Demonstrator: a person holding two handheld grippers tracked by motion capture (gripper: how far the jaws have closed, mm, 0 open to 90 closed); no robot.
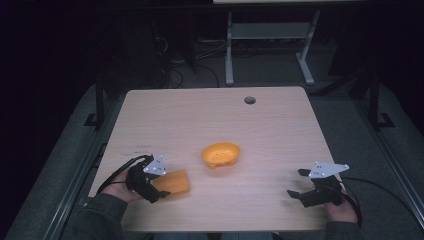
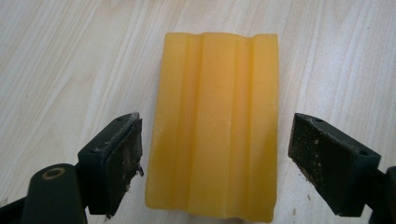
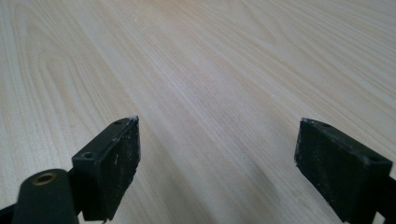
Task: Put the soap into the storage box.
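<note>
A yellow-orange ridged block (image 2: 215, 126) lies flat on the wooden table; in the high view the block (image 1: 175, 183) sits near the front left. My left gripper (image 2: 215, 161) stands open with one jaw on each side of the block's near end, small gaps on both sides. In the high view the left gripper (image 1: 159, 194) is held by a hand at the front left. An orange perforated bowl (image 1: 220, 154) rests at the table's middle. My right gripper (image 1: 296, 183) is open over bare wood at the front right, nothing between its jaws (image 3: 217, 154).
The light wooden table (image 1: 280, 130) has a round cable hole (image 1: 249, 100) near its far edge. Beyond it stand a white table frame (image 1: 265, 45) and loose cables on the dark floor. Black cables trail from both grippers off the table's sides.
</note>
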